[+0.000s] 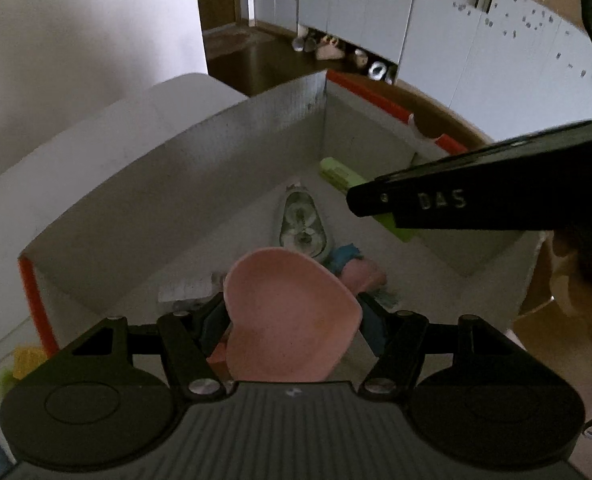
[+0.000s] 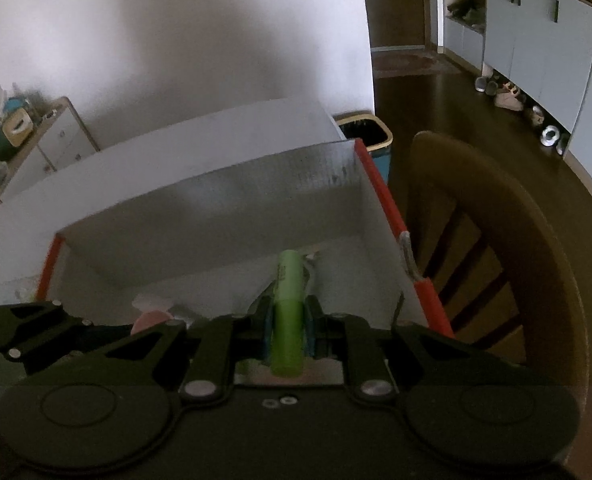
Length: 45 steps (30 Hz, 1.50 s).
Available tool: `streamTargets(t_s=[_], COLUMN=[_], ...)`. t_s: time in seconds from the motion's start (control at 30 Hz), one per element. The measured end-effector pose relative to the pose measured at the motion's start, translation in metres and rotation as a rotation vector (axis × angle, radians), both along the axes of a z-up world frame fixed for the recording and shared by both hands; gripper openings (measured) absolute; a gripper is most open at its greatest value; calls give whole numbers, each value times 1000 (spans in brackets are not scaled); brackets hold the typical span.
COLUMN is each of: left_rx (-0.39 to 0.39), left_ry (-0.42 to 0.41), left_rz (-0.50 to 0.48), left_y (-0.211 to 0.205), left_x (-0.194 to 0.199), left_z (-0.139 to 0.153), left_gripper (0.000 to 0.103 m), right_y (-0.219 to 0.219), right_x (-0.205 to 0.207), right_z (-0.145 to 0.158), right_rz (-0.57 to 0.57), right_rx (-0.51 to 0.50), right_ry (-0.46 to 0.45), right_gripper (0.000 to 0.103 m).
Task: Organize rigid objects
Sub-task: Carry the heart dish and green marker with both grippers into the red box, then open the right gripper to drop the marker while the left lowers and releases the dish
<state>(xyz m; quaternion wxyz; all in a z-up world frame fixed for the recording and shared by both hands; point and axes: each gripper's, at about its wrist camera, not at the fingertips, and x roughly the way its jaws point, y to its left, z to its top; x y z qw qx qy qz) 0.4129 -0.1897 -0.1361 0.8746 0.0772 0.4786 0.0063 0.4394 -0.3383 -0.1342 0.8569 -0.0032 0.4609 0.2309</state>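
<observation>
The left gripper [image 1: 291, 312] hangs over the open box [image 1: 231, 168] with its jaws spread partway and pressed on the sides of a pink heart-shaped dish [image 1: 291, 320], which it carries hollow side up above the box floor. To its left, outside the box's orange-edged wall, something yellow [image 1: 27, 360] sits low down, too blurred to name. Under and past the dish, things already lie on the bottom of the box: a small whitish flat piece [image 1: 187, 290] to the left, a clear teardrop-shaped case [image 1: 302, 224] further in, a bit of blue [image 1: 346, 252] and another pink piece [image 1: 362, 276] just to the dish's right.

Further right, the right gripper [image 2: 289, 320] reaches in over the same box from the side; in the left camera its dark finger shows the raised letters "DAS". Its jaws are pressed close together on a light green tube [image 2: 287, 312], which sticks out forward between the fingers, pointing toward the far wall of the box and held clear of the floor. The green tube's end also shows in the left view beyond that dark finger, near the right wall.

Right of the box stands a dark wooden chair [image 2: 536, 240], its slatted back curving close by the orange edge. Behind the box a small bin [image 2: 366, 132] stands against the white wall, and beyond, on the dark floor, shoes [image 2: 508, 98] line up beneath pale cabinets [image 2: 536, 40].
</observation>
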Motion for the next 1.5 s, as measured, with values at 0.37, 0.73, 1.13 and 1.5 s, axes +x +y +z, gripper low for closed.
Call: streamTargets(t_s=[0.37, 0.73, 1.13, 1.5], left_rx=[16, -43, -50, -58], left_ry=[115, 230, 234, 124], left_rz=[22, 76, 65, 77], left_y=[-1, 9, 9, 9], left_x=[28, 35, 27, -1], left_z=[-22, -32, -27, -4], left_gripper=[68, 68, 75, 75], right_y=[21, 24, 9, -4], right_x=[17, 24, 26, 6], right_z=[-18, -26, -17, 0], right_rz=[50, 58, 46, 59], right_rx=[-73, -84, -46, -10], right_ry=[53, 126, 123, 92], right_gripper=[15, 19, 36, 40])
